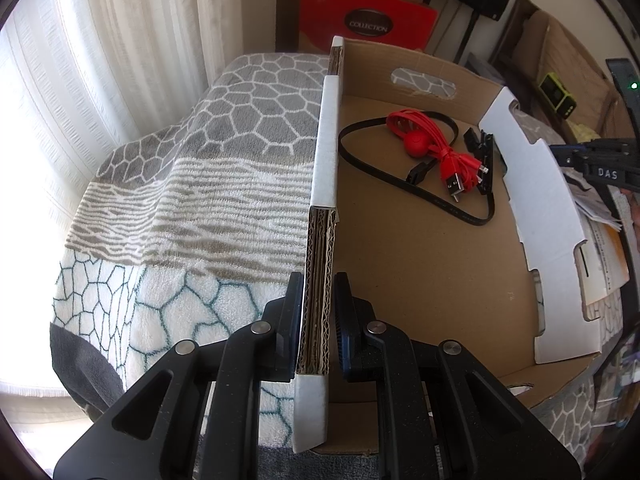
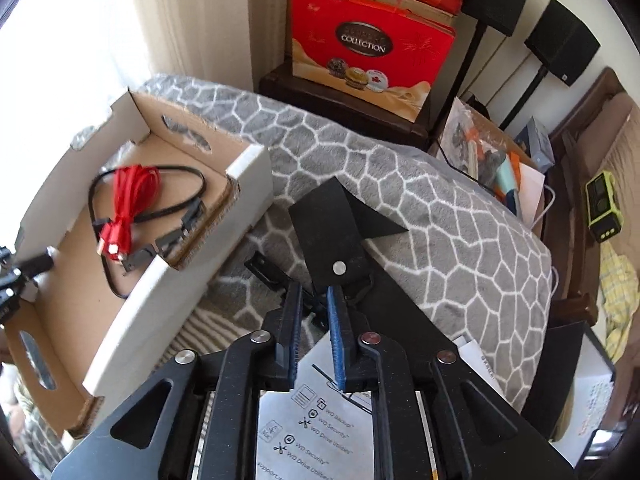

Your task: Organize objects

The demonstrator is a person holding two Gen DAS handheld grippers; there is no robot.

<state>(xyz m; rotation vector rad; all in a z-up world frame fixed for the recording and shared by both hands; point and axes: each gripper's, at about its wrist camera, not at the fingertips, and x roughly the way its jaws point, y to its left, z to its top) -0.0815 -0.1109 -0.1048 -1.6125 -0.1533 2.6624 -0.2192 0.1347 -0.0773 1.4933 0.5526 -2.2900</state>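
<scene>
A brown cardboard box [image 1: 420,264] with white-faced walls lies on a patterned blanket. My left gripper [image 1: 318,280] is shut on the box's left wall [image 1: 326,152], one finger on each side of the corrugated edge. Inside the box lie a coiled red USB cable [image 1: 436,144] and a black flat cable [image 1: 400,184]. In the right wrist view the same box [image 2: 132,320] sits to the left. My right gripper [image 2: 314,288] stands over a black strap with a snap button [image 2: 332,232], jaws a little apart, nothing clearly pinched. A printed leaflet [image 2: 316,420] lies beneath it.
The grey and white blanket [image 2: 440,208] covers the surface under everything. A red gift bag [image 2: 368,48] and black speakers [image 2: 560,40] stand behind. A box of mixed items [image 2: 492,160] sits at right. A small black clip [image 2: 264,270] lies beside the box.
</scene>
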